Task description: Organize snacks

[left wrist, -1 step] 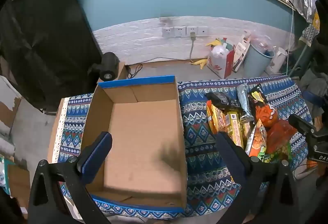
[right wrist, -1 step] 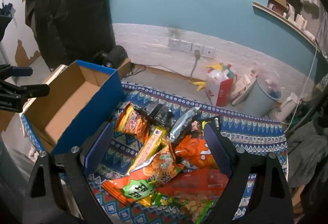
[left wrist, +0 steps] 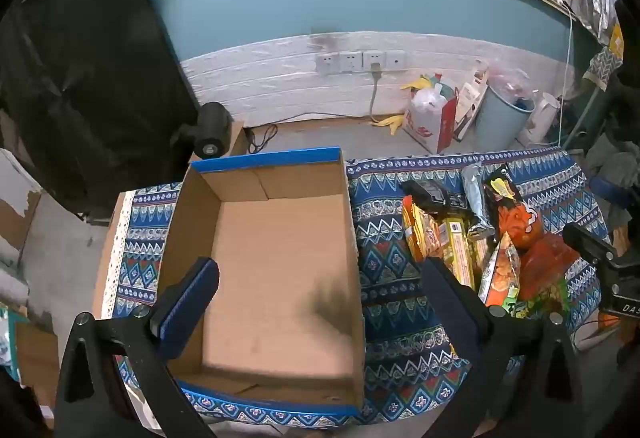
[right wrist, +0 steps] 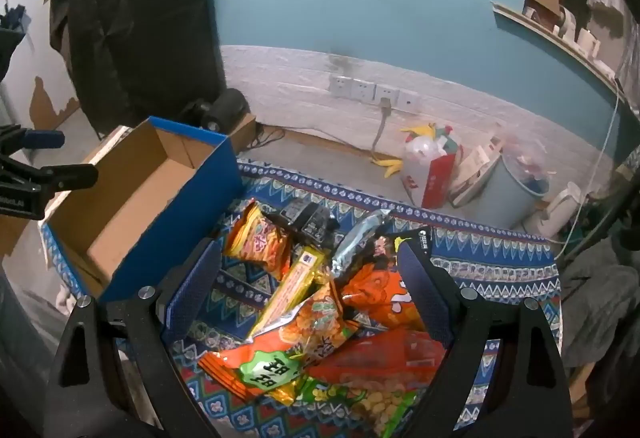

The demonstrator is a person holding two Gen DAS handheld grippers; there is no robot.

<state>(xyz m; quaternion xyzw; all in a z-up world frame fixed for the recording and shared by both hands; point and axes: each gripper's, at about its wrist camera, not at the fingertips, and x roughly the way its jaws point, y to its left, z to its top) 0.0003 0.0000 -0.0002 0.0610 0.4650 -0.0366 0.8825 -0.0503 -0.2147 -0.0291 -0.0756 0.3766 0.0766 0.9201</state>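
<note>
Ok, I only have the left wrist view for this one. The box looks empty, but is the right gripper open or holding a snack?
Observer: The right gripper is open and holds nothing. It hangs above the snack pile.
Operator: Which packet lies nearest its fingers?
Observer: An orange bag with a green label lies at the near edge of the pile, between the two fingers in the right wrist view.
Operator: And the side of the box that faces the snacks?
Observer: That outer wall of the cardboard box is plain blue.
</note>
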